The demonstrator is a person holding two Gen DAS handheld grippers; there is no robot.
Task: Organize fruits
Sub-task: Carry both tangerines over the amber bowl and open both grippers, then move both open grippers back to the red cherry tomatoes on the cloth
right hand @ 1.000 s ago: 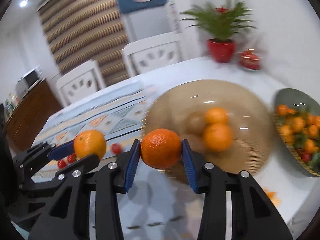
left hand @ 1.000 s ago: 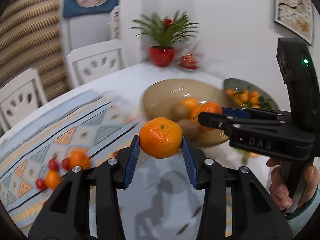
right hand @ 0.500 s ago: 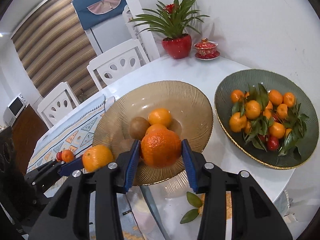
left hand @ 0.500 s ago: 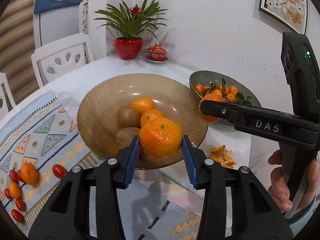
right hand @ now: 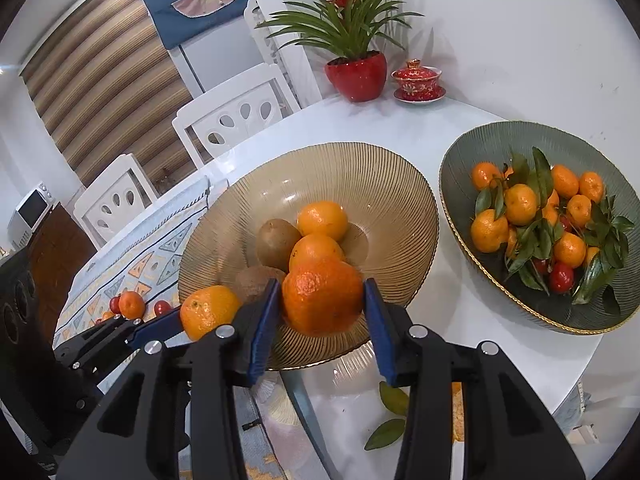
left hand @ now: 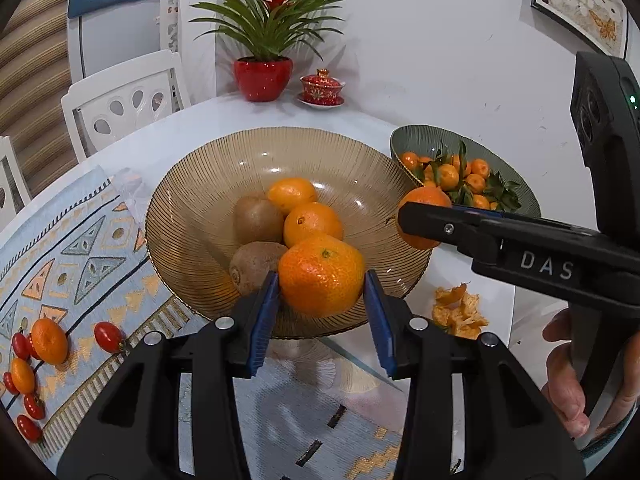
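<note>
My left gripper is shut on an orange, held over the near rim of the amber glass bowl. My right gripper is shut on a darker orange above the same bowl. Each gripper shows in the other view: the right gripper with its orange at the bowl's right rim, the left gripper with its orange at the bowl's left rim. Inside the bowl lie two oranges and two kiwis.
A green dish of leafy mandarins stands right of the bowl. On the patterned mat to the left lie small oranges and cherry tomatoes. Orange peel lies by the bowl. A red potted plant, lidded cup and white chairs stand behind.
Both grippers, each still holding its orange, have swung from over the mat to over the amber bowl's near rim and come closer to it.
</note>
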